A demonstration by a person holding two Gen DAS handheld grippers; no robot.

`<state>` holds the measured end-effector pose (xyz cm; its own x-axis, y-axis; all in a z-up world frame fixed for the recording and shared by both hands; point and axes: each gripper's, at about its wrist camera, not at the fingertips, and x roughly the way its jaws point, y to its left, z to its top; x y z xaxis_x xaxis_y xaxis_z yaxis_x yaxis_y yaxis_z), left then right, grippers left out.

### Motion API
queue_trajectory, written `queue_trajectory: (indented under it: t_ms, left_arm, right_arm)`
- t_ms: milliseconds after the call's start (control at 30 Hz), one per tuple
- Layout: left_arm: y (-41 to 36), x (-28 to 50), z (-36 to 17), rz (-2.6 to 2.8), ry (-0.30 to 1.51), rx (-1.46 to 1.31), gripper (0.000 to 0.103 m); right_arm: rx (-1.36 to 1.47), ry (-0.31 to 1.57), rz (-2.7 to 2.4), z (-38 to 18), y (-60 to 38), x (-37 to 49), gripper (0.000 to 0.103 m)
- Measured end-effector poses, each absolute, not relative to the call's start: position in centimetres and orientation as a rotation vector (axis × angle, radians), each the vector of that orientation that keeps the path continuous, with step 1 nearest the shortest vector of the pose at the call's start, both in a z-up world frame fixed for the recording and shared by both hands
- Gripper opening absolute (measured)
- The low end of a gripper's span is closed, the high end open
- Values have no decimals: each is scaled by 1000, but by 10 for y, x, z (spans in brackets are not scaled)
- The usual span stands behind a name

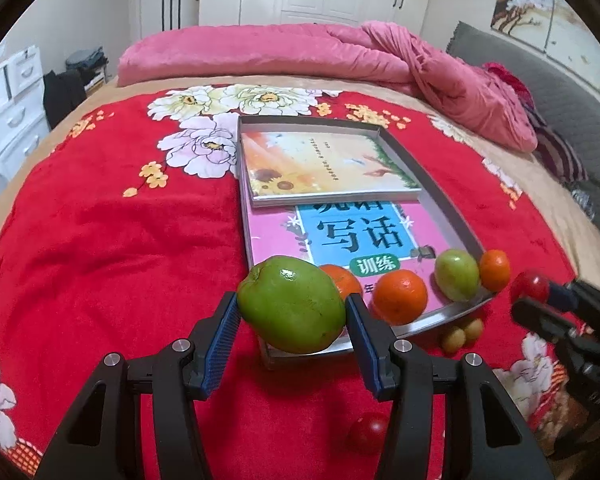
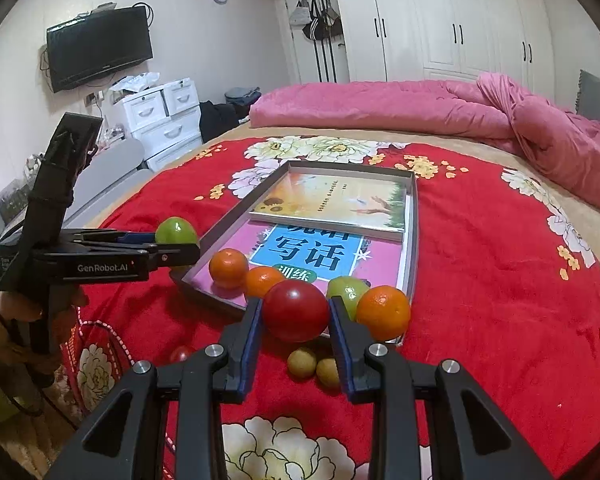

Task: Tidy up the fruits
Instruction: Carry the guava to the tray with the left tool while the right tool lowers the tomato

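Tray, shallow grey metal (image 2: 411,216), on bed, holds three oranges. Left tongs (image 1: 292,312) clamp large green smooth-skinned fruit (image 1: 292,304) at its widest girth: firm, weighty, slippery. Right tongs (image 2: 295,312) clamp small glossy red tomato (image 2: 296,310): soft, squeeze lightly.

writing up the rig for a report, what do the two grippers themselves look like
Both are matte black plastic. Each of the left gripper and right gripper has two angular fingers lined with ribbed blue pads, with silver round bolts at the joints and triangular cut-outs in the arms. From the side, the left one shows white "GenRobot.AI" lettering, a small red dot, a black upright mount and a dark cable trailing down.
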<state>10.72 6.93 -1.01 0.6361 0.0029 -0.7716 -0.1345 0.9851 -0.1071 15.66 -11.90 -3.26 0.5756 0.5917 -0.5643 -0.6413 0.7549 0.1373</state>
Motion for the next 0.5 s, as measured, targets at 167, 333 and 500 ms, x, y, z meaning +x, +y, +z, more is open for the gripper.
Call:
queue_trajectory:
  t_ms: [167,333,500]
  left_arm:
    - [70,109,-15,80,886,-151,56]
    - [67,111,-17,75,888,-139,56]
    - [65,114,-18,70,891,-142,56]
  right_arm:
    - [-85,620,712,-31,-117,161,33]
    - [-96,614,706,-31,-112,167,33]
    - [-102,603,703,-29,-108,171,33]
